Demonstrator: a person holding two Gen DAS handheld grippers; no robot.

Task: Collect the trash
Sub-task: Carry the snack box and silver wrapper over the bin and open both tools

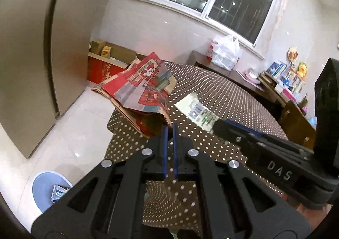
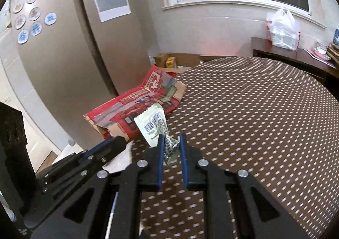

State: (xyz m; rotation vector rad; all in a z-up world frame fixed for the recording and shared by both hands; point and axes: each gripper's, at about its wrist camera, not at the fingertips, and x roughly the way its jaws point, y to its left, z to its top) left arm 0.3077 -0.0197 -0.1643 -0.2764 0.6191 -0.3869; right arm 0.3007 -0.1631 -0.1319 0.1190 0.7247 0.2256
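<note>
R claw [image 2: 171, 141] clamped on pale green wrapper [image 2: 153, 124]; L claw [image 1: 170, 130] near-closed w/ nothing in it, by red paper bag [image 1: 144, 90]

A pale green wrapper [image 2: 155, 124] printed with a barcode is pinched at its crumpled lower end between the blue fingers [image 2: 184, 158] of the right hand-held gripper [image 2: 171, 140], its free end angled up and away. Just behind it, a flattened red printed paper bag [image 1: 144, 92] lies at the left edge of the dotted table [image 2: 254, 116], its open mouth facing the cameras. A blue bin [image 1: 45, 190] on the floor holds a piece of packaging.
</note>
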